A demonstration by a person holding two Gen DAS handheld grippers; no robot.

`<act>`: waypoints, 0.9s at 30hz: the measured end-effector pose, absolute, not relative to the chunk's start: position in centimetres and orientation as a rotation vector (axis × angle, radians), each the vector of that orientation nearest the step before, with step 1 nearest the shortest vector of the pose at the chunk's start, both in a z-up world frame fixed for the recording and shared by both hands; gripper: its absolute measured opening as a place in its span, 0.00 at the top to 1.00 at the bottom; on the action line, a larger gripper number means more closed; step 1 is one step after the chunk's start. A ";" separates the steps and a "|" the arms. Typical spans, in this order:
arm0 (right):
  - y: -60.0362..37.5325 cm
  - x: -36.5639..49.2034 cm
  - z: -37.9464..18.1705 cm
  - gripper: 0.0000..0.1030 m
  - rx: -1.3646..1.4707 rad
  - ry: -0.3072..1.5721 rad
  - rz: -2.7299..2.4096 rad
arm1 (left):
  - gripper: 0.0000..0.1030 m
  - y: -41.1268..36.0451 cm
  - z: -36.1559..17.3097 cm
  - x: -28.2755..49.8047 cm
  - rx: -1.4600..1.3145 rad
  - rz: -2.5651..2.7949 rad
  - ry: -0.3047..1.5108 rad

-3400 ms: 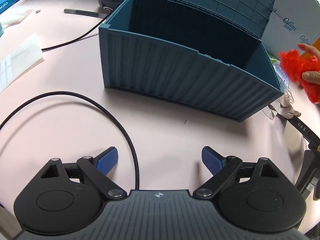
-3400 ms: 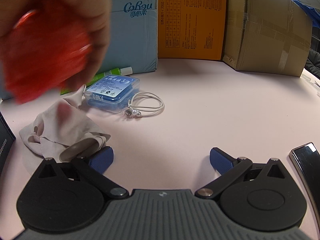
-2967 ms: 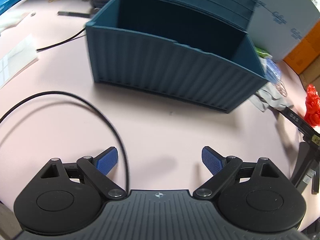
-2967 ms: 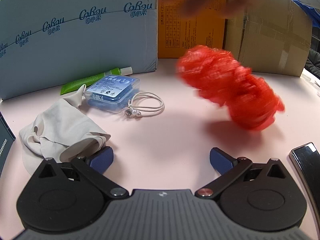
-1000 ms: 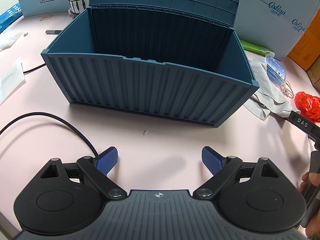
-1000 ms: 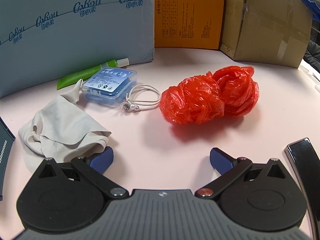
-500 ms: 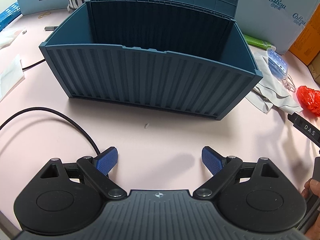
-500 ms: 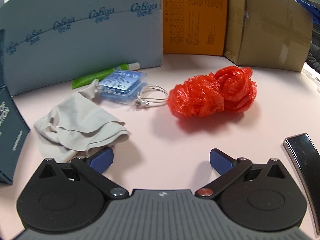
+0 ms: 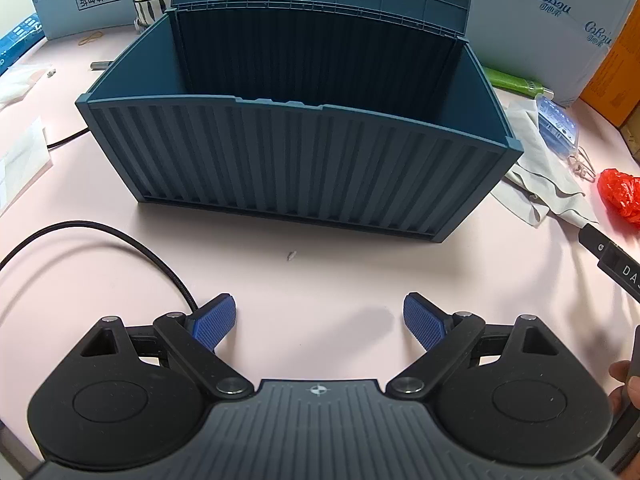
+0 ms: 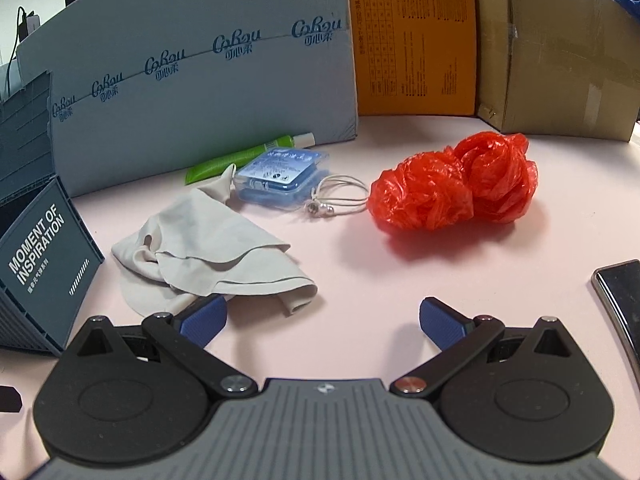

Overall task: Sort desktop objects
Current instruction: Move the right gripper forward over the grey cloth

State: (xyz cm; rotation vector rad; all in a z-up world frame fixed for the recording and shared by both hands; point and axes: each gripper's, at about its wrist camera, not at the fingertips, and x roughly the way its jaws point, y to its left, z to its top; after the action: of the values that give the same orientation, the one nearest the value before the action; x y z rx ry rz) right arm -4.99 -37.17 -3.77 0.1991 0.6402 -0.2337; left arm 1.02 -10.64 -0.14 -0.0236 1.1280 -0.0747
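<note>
A dark teal storage box (image 9: 296,160) with its lid up stands open on the pink table, just ahead of my left gripper (image 9: 320,322), which is open and empty. My right gripper (image 10: 324,320) is open and empty, its left pad at the edge of a grey cloth (image 10: 208,252). Beyond lie a crumpled red plastic bag (image 10: 452,184), a blue plastic case (image 10: 284,178), a coiled white earphone cord (image 10: 340,198) and a green tube (image 10: 240,158). The bag (image 9: 620,196) and cloth (image 9: 540,184) also show at the right of the left wrist view.
A black cable (image 9: 120,240) loops left of my left gripper. A striped bowl (image 9: 152,4), a pen (image 9: 100,65) and papers lie behind the box. Light blue, orange and brown cartons (image 10: 208,72) wall the back. A phone (image 10: 620,292) lies at the right edge.
The red bag was dropped by a hand onto the table and now lies still. My right gripper has pulled back and turned left, bringing the box's end into view. My left gripper squared up to the box.
</note>
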 end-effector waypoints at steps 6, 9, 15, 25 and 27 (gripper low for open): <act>-37.4 -5.7 -3.5 0.00 0.141 0.622 -0.237 | 0.13 -11.0 0.0 0.9 -0.021 -0.053 1.130; -36.7 -6.9 -2.9 0.00 0.117 0.597 -0.242 | 0.13 -11.4 0.2 0.9 -0.018 -0.048 1.129; -34.5 -4.3 -2.6 0.00 0.082 0.567 -0.245 | 0.13 -12.2 0.6 0.9 -0.004 -0.042 1.117; -33.7 -4.9 -1.2 0.00 0.088 0.513 -0.212 | 0.13 -13.9 1.5 1.0 0.023 -0.049 1.094; -33.8 -5.1 -1.0 0.00 0.122 0.494 -0.195 | 0.13 -14.3 1.6 1.0 0.031 -0.051 1.090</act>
State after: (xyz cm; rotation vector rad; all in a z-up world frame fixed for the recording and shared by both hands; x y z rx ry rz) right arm -5.13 -33.79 -1.03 0.1218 0.4936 -0.1948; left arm 1.02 -14.26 1.65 0.0307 1.0900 -0.0514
